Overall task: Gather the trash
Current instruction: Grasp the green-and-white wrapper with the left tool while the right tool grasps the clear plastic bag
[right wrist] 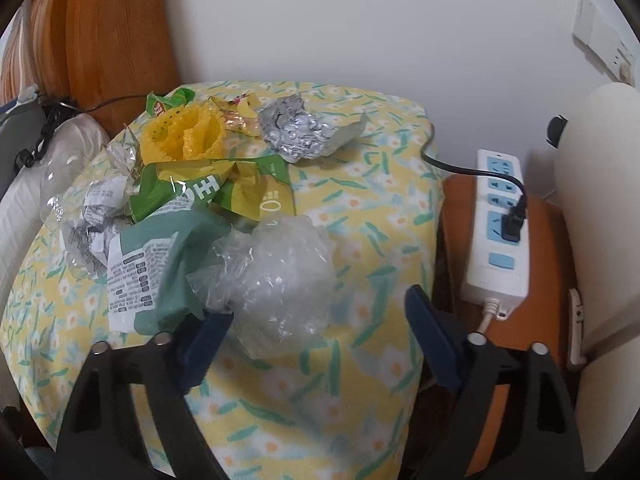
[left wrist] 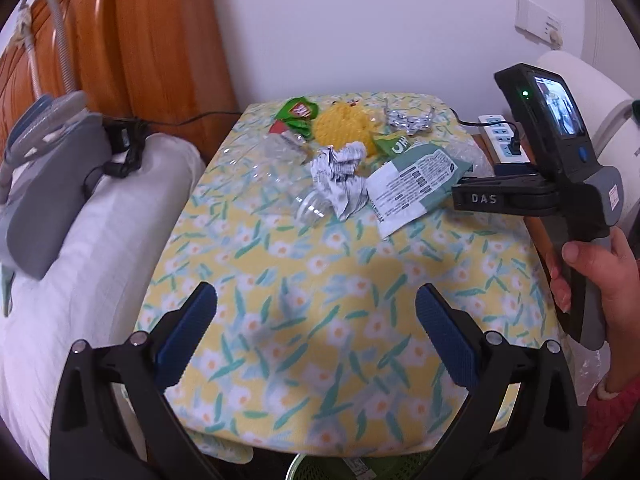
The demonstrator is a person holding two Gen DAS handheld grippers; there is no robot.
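bin: my green mesh basket point(left wrist: 320, 466) sits below the table point(left wrist: 320, 280) edge, a wrapper inside | trash: heap on table's far half | my left hand-held gripper point(left wrist: 316, 320): angled down, jaws apart, empty | my right hand-held gripper point(right wrist: 316, 312): angled down, unclamped; clear plastic wad point(right wrist: 276, 276) between its fingers, touching the left finger point(right wrist: 208, 340)

Yellow floral cloth point(left wrist: 320, 280), silver foil point(right wrist: 292, 132), blue-padded tongs point(left wrist: 316, 320).

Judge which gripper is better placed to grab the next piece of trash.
Right. The right gripper sits at the clear plastic wad, jaws apart around it, pads not pressing. The left gripper hangs open over bare cloth, well short of the pile.
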